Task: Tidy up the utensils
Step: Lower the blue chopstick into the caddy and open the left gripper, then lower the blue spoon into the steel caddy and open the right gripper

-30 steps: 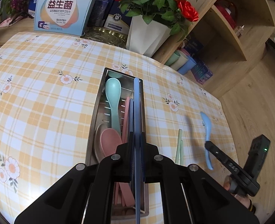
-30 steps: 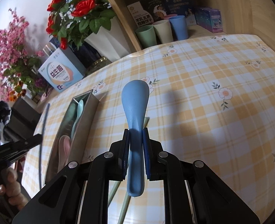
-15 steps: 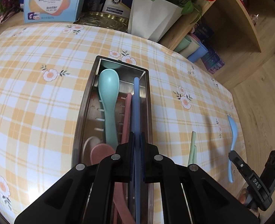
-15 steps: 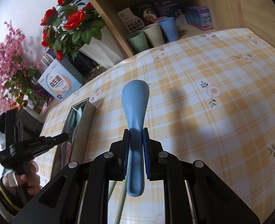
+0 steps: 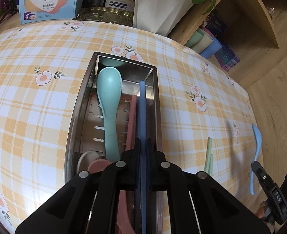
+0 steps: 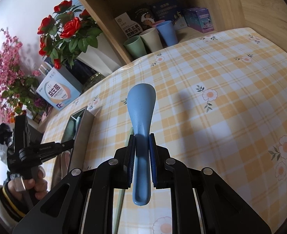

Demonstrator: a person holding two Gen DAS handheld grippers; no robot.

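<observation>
- Right now the blue chopstick [image 5: 142, 117] is pinched between the pressed-together jaws of the left gripper [image 5: 142, 148], its far end reaching over the right side of the steel utensil tray [image 5: 73, 120].
- Inside that tray lie a teal spoon [image 5: 109, 101], a pink chopstick [image 5: 131, 120] and a pink spoon [image 5: 99, 165].
- Meanwhile the right gripper [image 6: 141, 146] clamps the handle of a blue spoon [image 6: 141, 105], bowl pointing away, above the checked tablecloth [image 6: 211, 74].
- Green chopsticks [image 5: 208, 156] lie on the cloth between tray and blue spoon.
- Behind the table stand a white flowerpot [image 5: 159, 5] and pastel cups [image 6: 151, 39].
</observation>
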